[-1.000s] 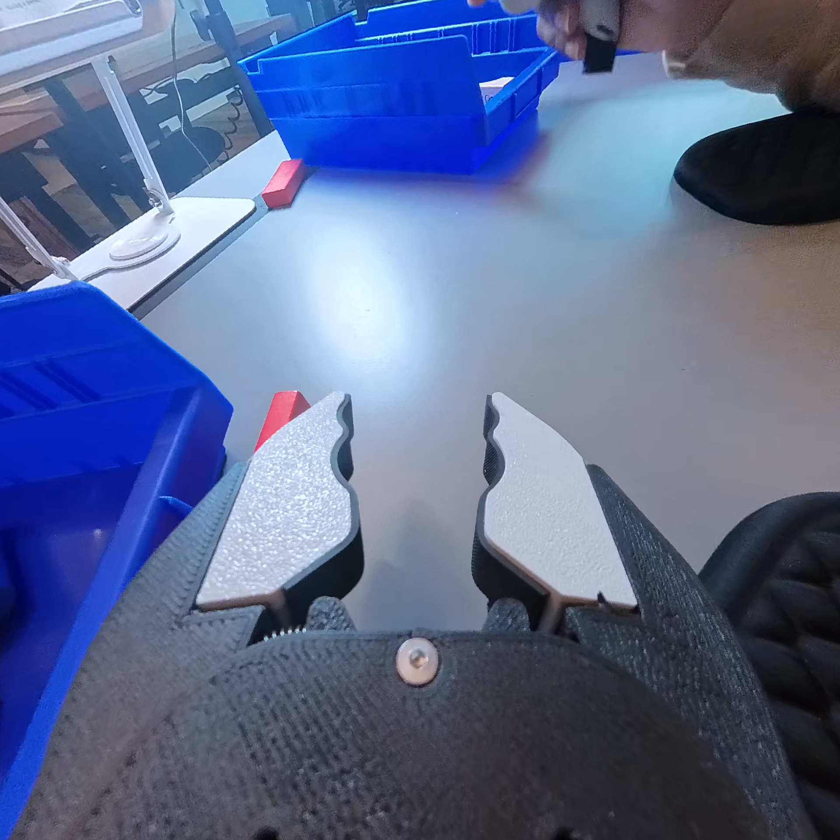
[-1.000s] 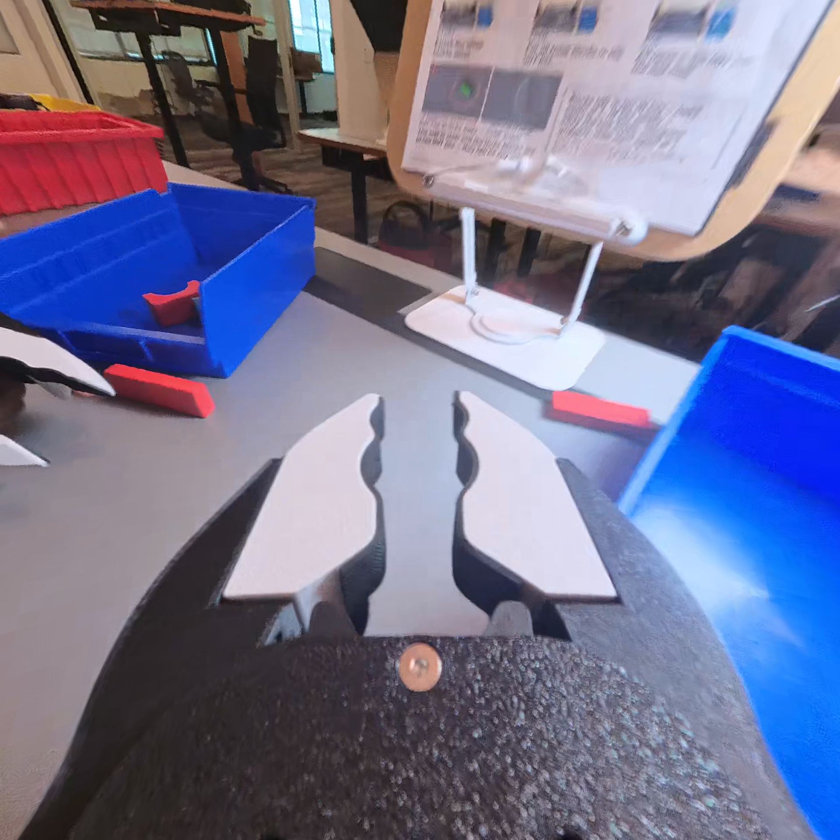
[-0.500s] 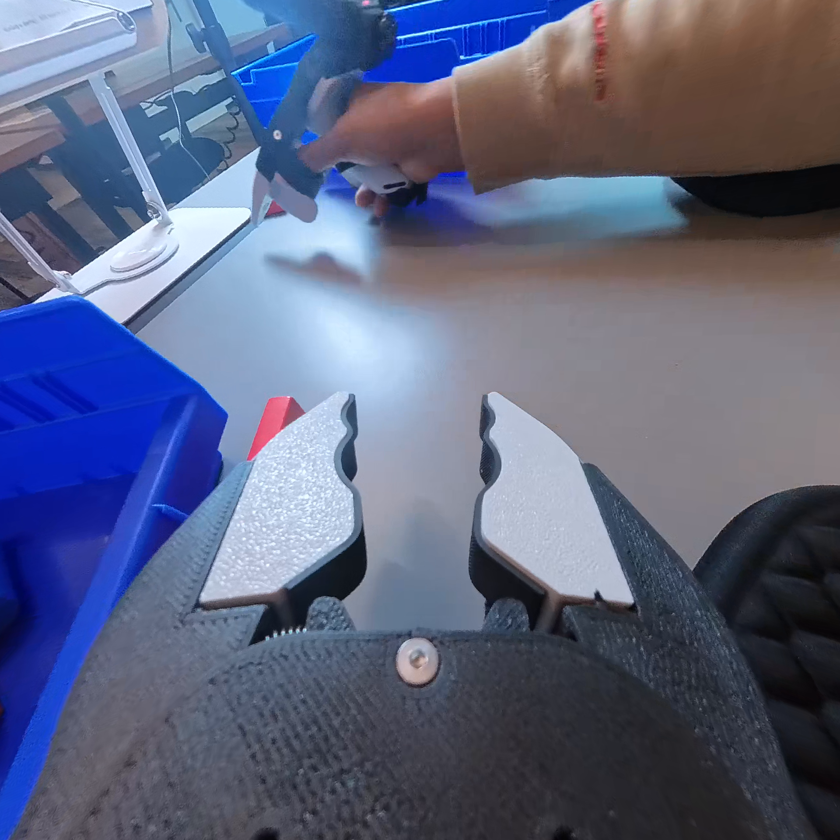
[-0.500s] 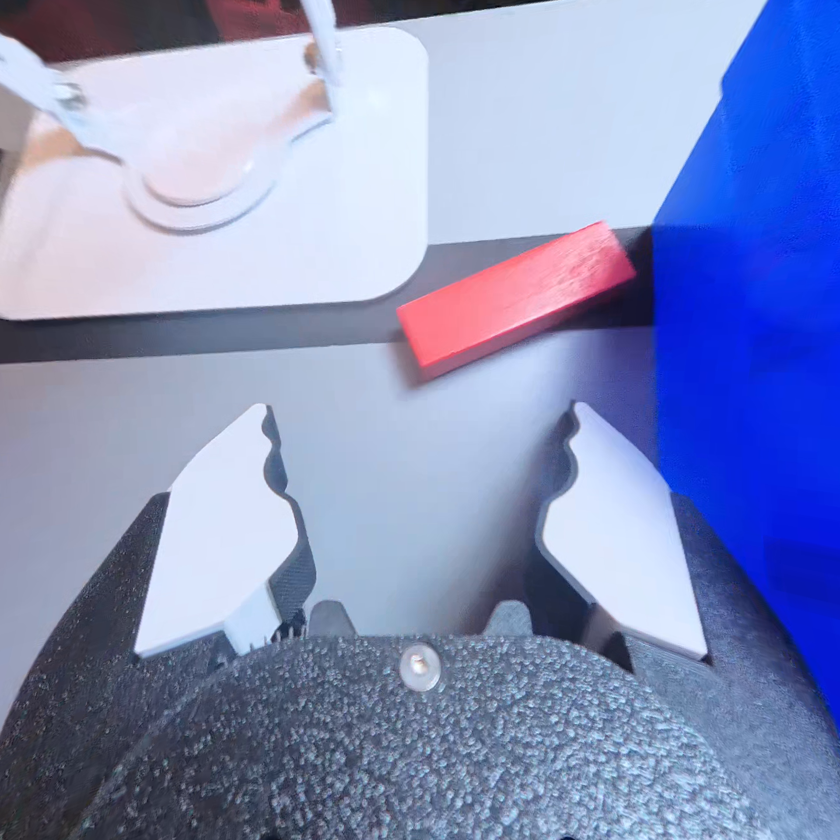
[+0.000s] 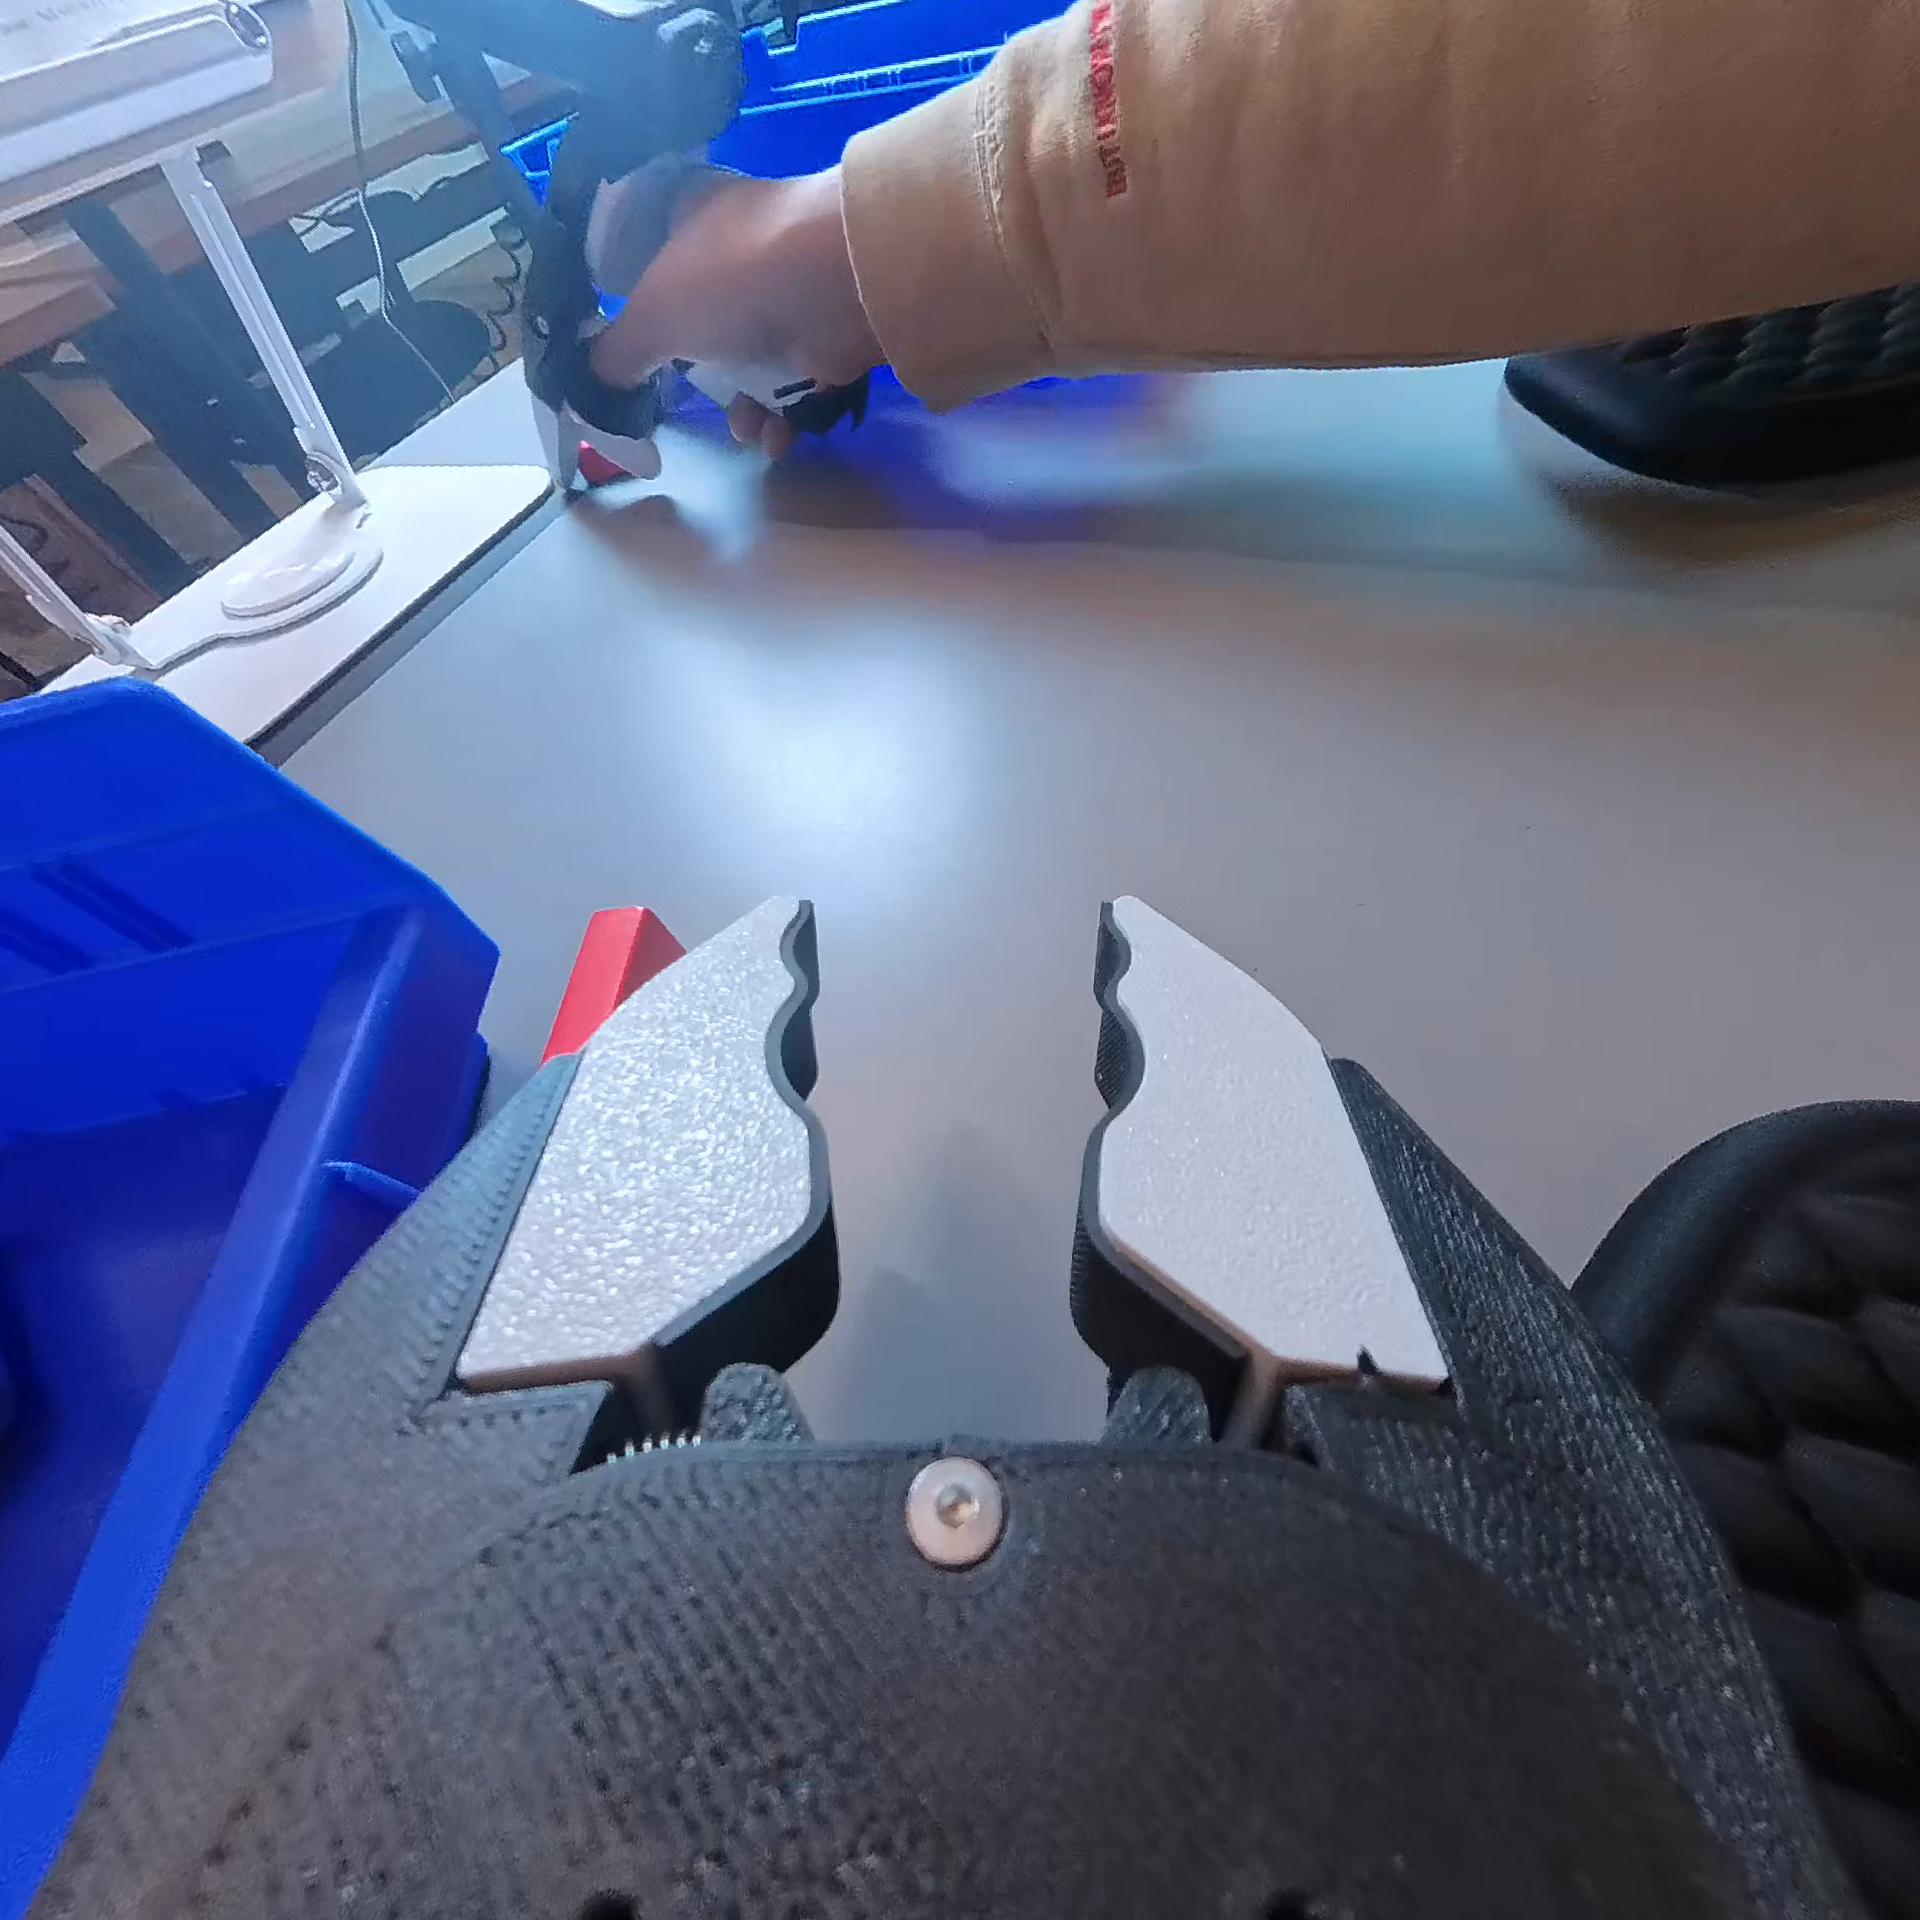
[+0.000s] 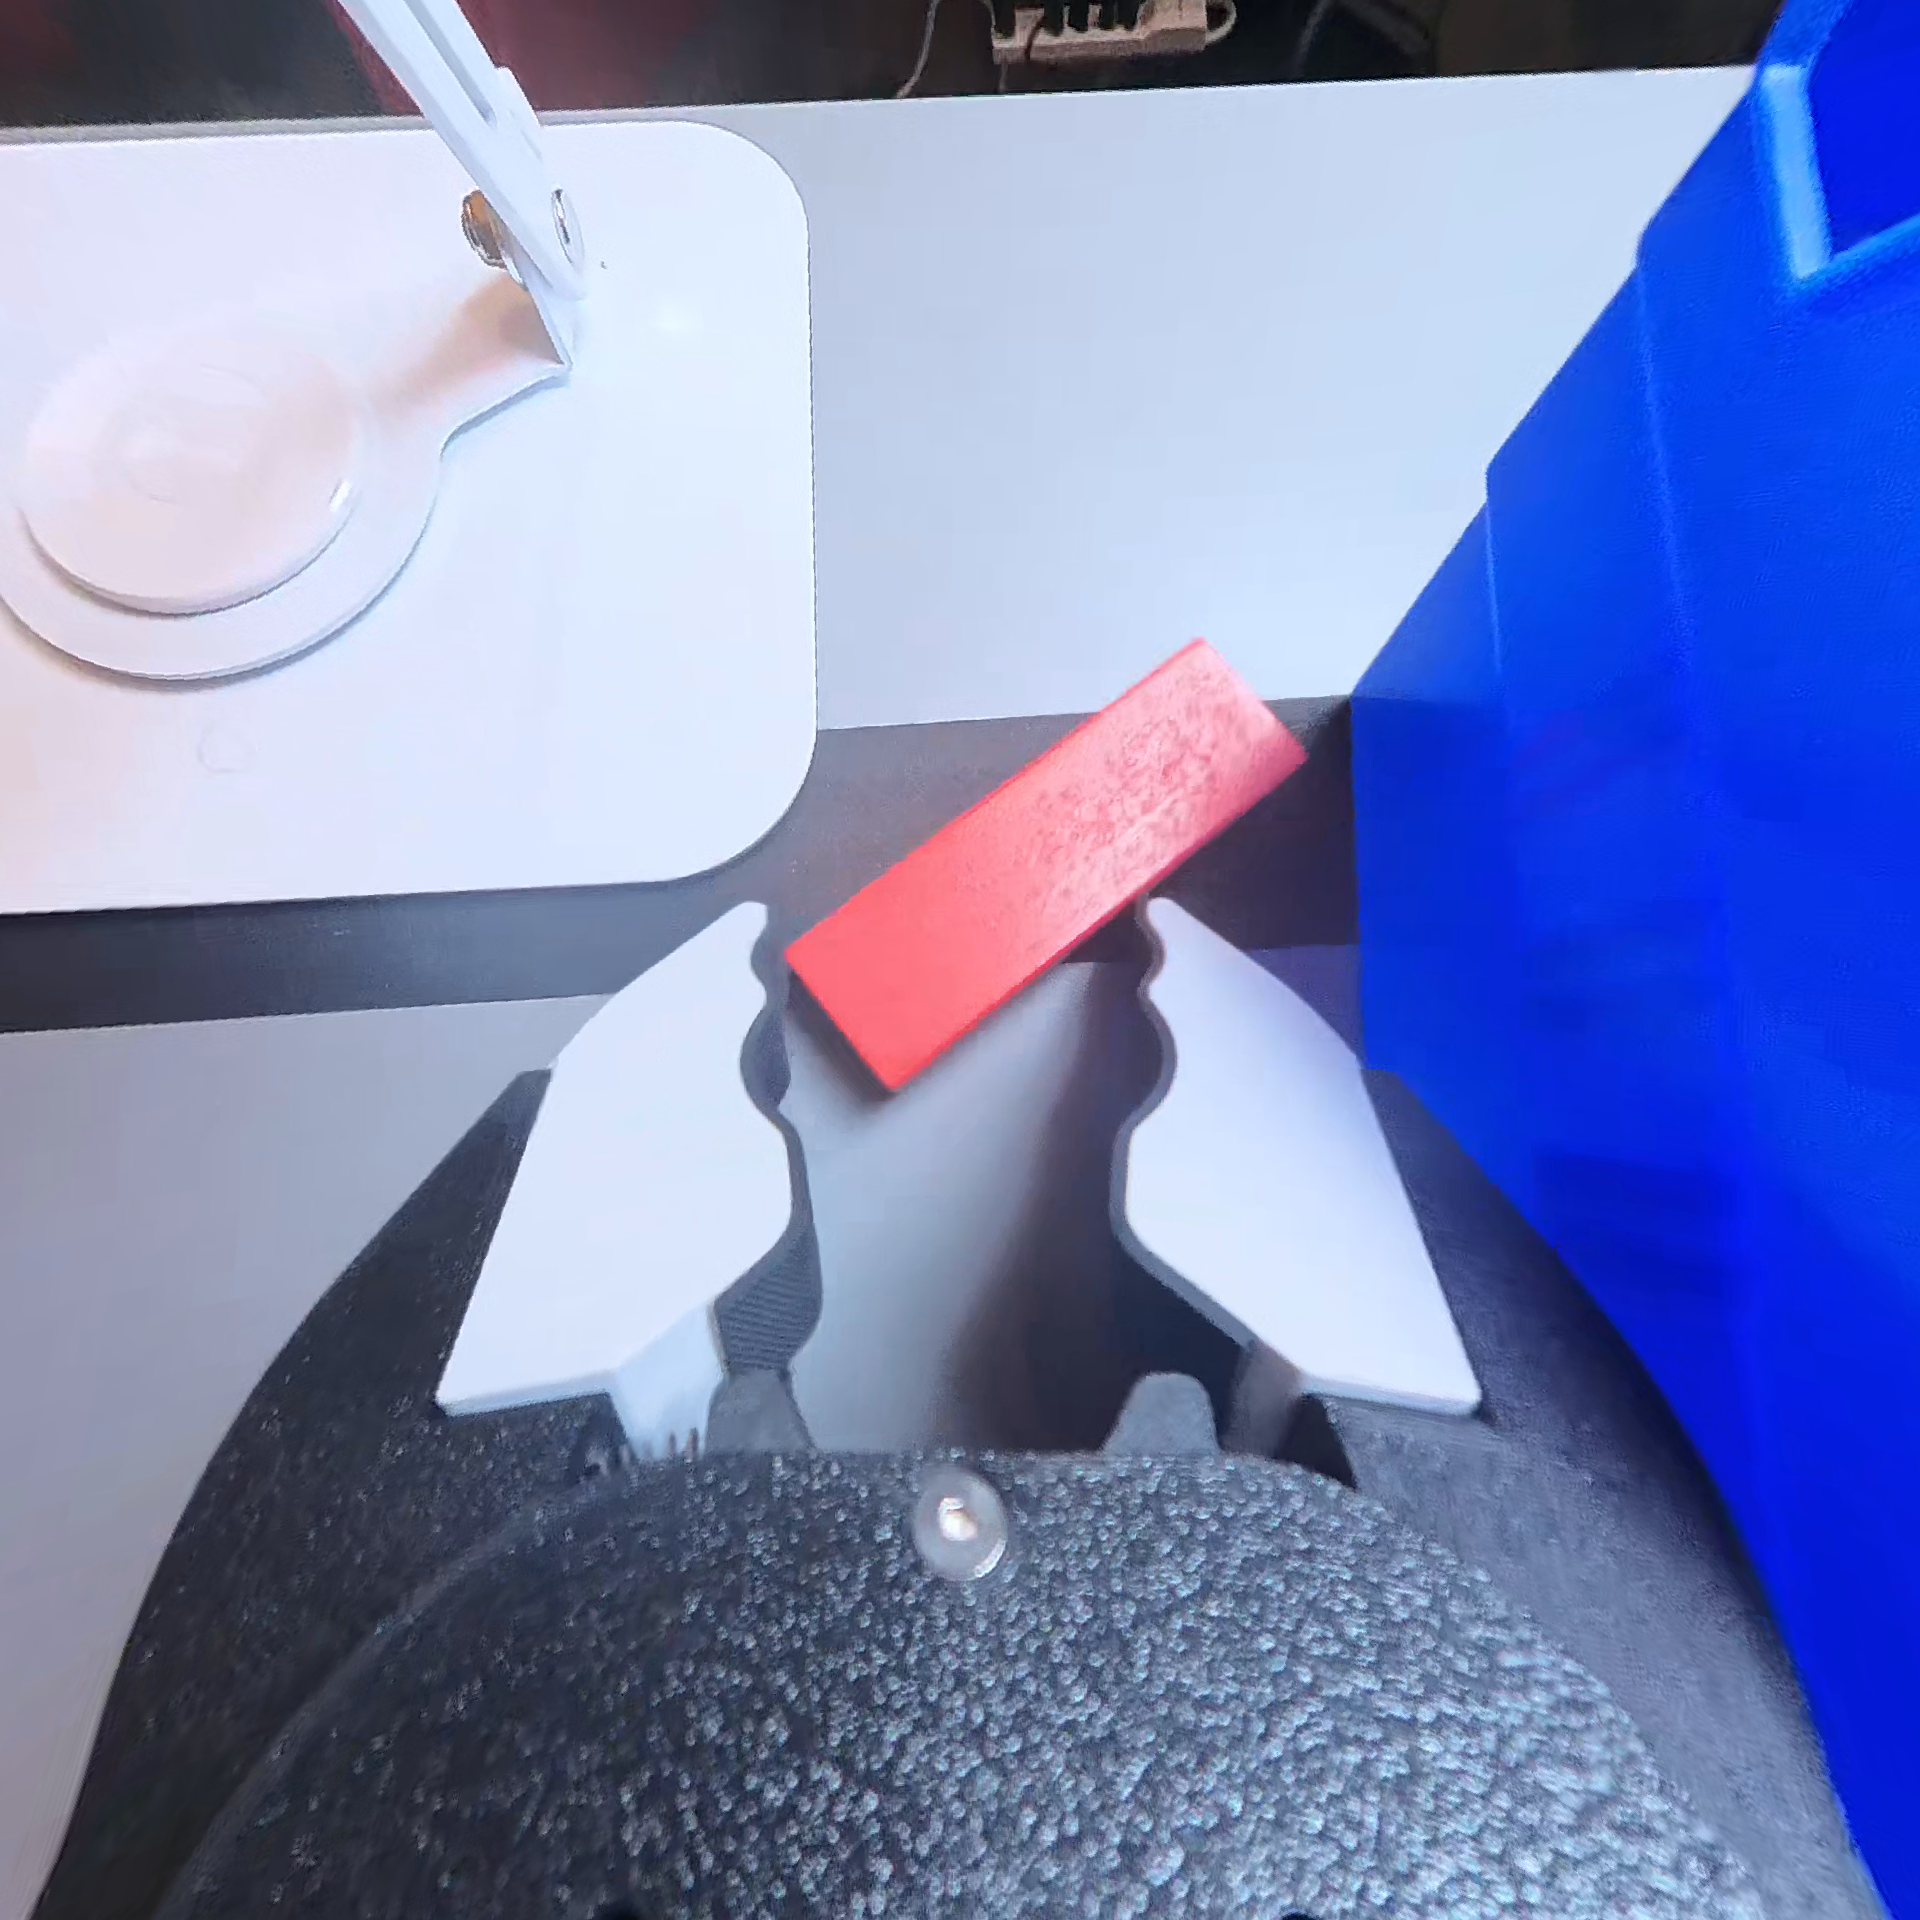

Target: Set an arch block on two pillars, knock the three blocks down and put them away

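Observation:
A flat red block point(image 6: 1049, 862) lies askew on the table's dark strip, beside a blue bin point(image 6: 1662, 831). My right gripper point(image 6: 956, 912) is open and low over it. Both fingertips sit at the block's near end, one on each side, close to or touching it. The left wrist view shows this gripper point(image 5: 597, 457) far off with that block point(image 5: 601, 462) at its tips. My left gripper point(image 5: 951, 920) is open and empty, low over the grey table. A second red block point(image 5: 608, 977) lies just left of its left finger, partly hidden, against another blue bin point(image 5: 208, 987).
A white stand base point(image 6: 416, 520) sits left of the right gripper; it also shows in the left wrist view point(image 5: 343, 582). A tan sleeve point(image 5: 1351, 177) reaches across the far table. Black cushions lie at the near right point(image 5: 1766, 1351) and far right point(image 5: 1745, 405). About 40 centimetres separates my left fingertips from my right.
My right gripper swung down and forward onto the red block by the bin, opened wide, then narrowed its jaws around it. The left gripper has stayed put.

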`<state>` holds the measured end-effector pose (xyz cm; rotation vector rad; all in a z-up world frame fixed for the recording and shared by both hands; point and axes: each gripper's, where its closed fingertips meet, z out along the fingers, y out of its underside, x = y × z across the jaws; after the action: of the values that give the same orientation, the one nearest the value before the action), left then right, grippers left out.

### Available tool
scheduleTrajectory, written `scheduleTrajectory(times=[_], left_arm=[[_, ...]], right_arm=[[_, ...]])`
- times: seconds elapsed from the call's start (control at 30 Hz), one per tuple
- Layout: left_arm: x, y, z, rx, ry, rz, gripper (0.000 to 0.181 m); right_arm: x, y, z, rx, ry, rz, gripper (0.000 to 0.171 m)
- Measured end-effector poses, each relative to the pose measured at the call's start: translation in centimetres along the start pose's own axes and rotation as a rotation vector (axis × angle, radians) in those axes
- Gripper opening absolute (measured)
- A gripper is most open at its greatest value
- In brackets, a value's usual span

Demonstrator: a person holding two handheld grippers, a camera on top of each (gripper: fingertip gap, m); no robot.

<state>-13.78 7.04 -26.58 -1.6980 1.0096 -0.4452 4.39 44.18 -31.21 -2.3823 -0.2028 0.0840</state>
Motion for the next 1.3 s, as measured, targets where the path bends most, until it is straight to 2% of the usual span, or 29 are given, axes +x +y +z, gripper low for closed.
scheduleTrajectory(times=[0.07,0.1,0.33,0.47,0.6,0.73,0.9,1.03,1.13,1.2,1.3], left_arm=[[0.0,0.1,0.1,-0.007,-0.002,0.005,0.051],[0.0,0.1,0.1,-0.013,-0.002,0.006,0.051],[0.0,0.2,0.2,-0.019,-0.006,0.005,0.051],[0.0,0.1,0.1,-0.015,-0.009,0.009,0.050],[0.0,0.2,0.2,-0.021,-0.009,0.014,0.050],[-0.1,0.2,0.2,-0.020,-0.019,0.007,0.050],[-0.2,0.3,0.3,-0.030,-0.027,0.016,0.049],[-0.1,0.5,0.4,-0.041,-0.029,0.023,0.049],[-0.1,0.5,0.4,-0.042,-0.030,0.023,0.049],[-0.1,0.5,0.4,-0.043,-0.028,0.025,0.049],[0.0,0.6,0.5,-0.050,-0.024,0.028,0.048]], right_arm=[[0.2,0.2,-0.3,0.004,-0.012,-0.014,0.042],[0.3,0.3,-0.5,0.009,-0.019,-0.026,0.038],[-0.8,1.9,-2.2,0.036,-0.071,-0.138,0.037],[-3.1,4.2,-4.7,0.034,-0.156,-0.279,0.037],[-6.1,7.2,-9.8,0.106,-0.288,-0.433,0.035],[-7.7,10.1,-16.1,0.194,-0.431,-0.481,0.033],[-7.3,10.2,-23.3,0.333,-0.507,-0.520,0.033],[-4.1,5.2,-30.0,0.596,-0.493,-0.431,0.033],[2.2,0.9,-32.6,0.745,-0.347,-0.308,0.033],[7.4,-0.1,-30.8,0.716,-0.197,-0.257,0.033],[13.2,1.6,-24.4,0.531,-0.071,-0.189,0.033]])
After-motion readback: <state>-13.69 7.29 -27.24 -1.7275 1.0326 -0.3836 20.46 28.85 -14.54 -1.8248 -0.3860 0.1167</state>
